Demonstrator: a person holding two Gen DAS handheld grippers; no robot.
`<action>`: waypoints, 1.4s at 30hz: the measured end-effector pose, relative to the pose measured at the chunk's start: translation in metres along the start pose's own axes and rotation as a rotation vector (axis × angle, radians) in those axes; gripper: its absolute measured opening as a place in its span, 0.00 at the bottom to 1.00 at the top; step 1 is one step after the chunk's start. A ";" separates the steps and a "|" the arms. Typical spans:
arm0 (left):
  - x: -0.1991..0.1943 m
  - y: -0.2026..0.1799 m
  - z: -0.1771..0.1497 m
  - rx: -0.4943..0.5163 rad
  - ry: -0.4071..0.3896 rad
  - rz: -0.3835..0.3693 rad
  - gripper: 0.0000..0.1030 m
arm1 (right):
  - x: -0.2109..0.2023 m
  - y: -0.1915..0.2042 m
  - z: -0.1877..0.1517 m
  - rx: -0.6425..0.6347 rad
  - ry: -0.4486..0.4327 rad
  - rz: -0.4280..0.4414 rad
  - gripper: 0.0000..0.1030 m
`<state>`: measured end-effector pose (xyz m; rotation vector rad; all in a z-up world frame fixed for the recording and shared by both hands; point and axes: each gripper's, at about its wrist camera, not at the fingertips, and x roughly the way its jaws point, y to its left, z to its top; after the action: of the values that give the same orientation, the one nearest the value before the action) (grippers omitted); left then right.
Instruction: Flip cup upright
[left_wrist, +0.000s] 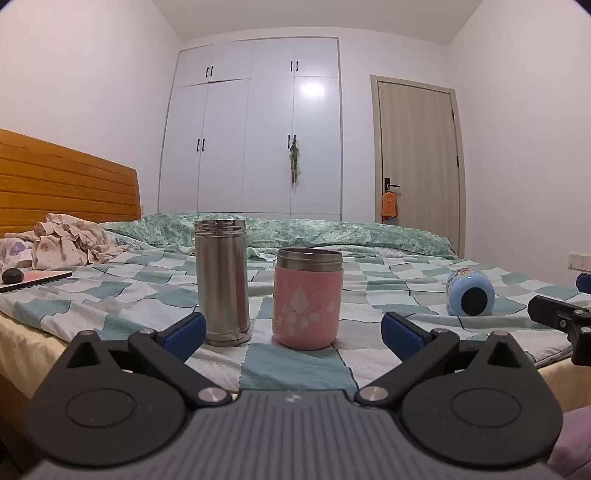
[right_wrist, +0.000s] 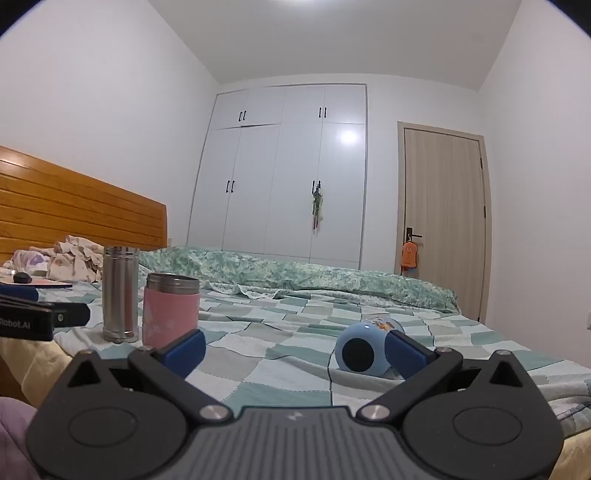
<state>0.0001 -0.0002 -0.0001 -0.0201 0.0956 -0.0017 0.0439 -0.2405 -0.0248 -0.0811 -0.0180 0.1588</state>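
A light blue cup (right_wrist: 364, 349) lies on its side on the checked bedspread (right_wrist: 280, 354), its dark base facing me. In the right wrist view my right gripper (right_wrist: 295, 349) is open and empty, its right fingertip beside the cup. The cup also shows in the left wrist view (left_wrist: 470, 297) at the right. My left gripper (left_wrist: 293, 332) is open and empty, just in front of an upright steel cup (left_wrist: 222, 282) and an upright pink cup (left_wrist: 307, 299).
The steel cup (right_wrist: 120, 293) and pink cup (right_wrist: 170, 310) stand left of my right gripper. Crumpled clothes (left_wrist: 70, 242), a tablet with a dark round object (left_wrist: 35, 278) lie near the wooden headboard (left_wrist: 62, 184). A green duvet (left_wrist: 295, 230) is bunched behind; wardrobe and door beyond.
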 end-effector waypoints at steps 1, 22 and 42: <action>0.000 0.000 0.000 0.003 -0.001 0.000 1.00 | 0.000 0.000 0.000 0.002 -0.002 0.000 1.00; 0.001 -0.002 0.001 0.013 -0.007 0.001 1.00 | 0.000 -0.002 0.000 0.011 -0.006 -0.001 1.00; 0.000 -0.003 0.000 0.015 -0.009 0.001 1.00 | 0.000 -0.002 0.001 0.013 -0.008 -0.001 1.00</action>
<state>0.0001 -0.0031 0.0003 -0.0055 0.0870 -0.0015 0.0440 -0.2422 -0.0234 -0.0677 -0.0253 0.1582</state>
